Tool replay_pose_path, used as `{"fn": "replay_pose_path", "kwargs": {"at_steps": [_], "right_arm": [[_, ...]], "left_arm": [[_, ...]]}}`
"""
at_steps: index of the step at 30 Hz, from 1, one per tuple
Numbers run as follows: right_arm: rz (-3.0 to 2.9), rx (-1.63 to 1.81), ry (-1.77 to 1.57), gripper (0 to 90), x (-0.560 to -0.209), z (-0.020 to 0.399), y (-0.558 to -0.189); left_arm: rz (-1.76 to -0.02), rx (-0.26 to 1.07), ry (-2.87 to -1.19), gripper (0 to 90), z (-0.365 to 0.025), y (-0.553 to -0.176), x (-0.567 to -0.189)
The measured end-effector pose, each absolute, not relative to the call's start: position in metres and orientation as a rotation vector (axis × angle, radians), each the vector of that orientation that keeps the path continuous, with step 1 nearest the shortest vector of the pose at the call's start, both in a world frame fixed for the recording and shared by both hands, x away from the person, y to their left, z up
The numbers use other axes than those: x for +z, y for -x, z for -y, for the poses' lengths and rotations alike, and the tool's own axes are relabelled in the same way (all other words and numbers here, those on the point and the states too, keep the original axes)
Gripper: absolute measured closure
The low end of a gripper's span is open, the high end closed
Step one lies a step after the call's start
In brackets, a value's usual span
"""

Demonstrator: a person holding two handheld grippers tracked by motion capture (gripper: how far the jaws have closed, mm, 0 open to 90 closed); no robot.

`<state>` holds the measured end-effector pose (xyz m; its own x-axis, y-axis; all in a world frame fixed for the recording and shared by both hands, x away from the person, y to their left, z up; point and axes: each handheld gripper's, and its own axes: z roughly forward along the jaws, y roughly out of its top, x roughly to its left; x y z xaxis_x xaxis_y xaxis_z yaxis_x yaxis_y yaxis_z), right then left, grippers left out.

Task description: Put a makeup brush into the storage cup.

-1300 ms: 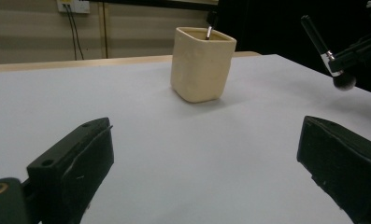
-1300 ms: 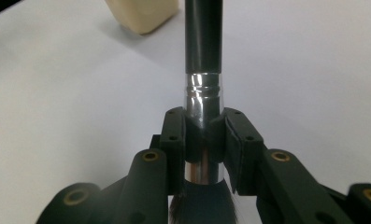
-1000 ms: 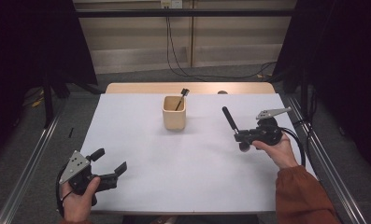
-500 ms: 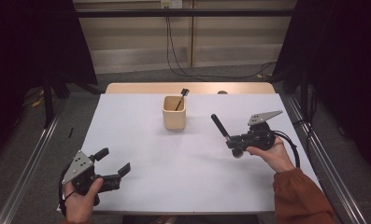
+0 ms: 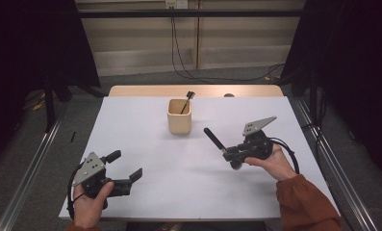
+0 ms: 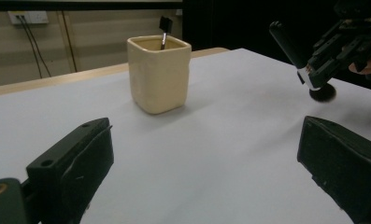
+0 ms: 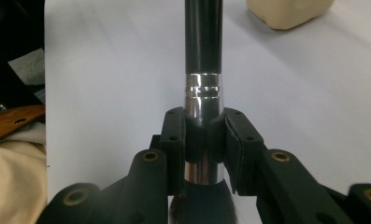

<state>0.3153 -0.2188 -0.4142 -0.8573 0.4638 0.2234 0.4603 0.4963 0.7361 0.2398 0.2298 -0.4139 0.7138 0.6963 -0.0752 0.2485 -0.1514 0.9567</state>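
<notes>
A cream square cup (image 5: 179, 116) stands at the table's far middle, with a thin dark brush (image 5: 187, 100) leaning in it. My right gripper (image 5: 225, 153) is shut on the silver ferrule of a black makeup brush (image 5: 212, 138). The brush's handle points up and left toward the cup, and its bristles (image 5: 236, 165) hang near the white sheet. In the right gripper view the jaws clamp the brush (image 7: 202, 93) at the gripper (image 7: 203, 135), with the cup (image 7: 288, 11) beyond. My left gripper (image 5: 126, 165) is open and holds nothing at the near left. It faces the cup (image 6: 159, 74) and the right gripper (image 6: 335, 44).
A white sheet (image 5: 145, 125) covers the table, with a wooden strip (image 5: 145, 90) along its far edge. Metal rails (image 5: 30, 168) run down both sides. Cables hang on the back wall (image 5: 179, 53). An orange sleeve (image 5: 306, 202) enters from the bottom right.
My right gripper has carried the makeup brush left and nearer to the person, still shut on it. The left gripper has drifted slightly right and stays open.
</notes>
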Motion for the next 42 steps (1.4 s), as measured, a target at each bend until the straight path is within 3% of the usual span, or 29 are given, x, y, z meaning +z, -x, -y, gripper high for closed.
{"fn": "replay_pose_path", "kwargs": {"at_steps": [17, 42], "right_arm": [[-2.860, 1.288, -0.640, 71.6, -0.411, 0.178, -0.305], [-3.109, 0.868, -0.344, 71.5, -0.393, 0.131, -0.309]], "left_arm": [[-0.623, 0.364, -1.831, 3.8, -0.194, -0.252, -0.406], [-0.472, 0.234, -2.003, 3.7, -0.155, -0.268, -0.393]]}}
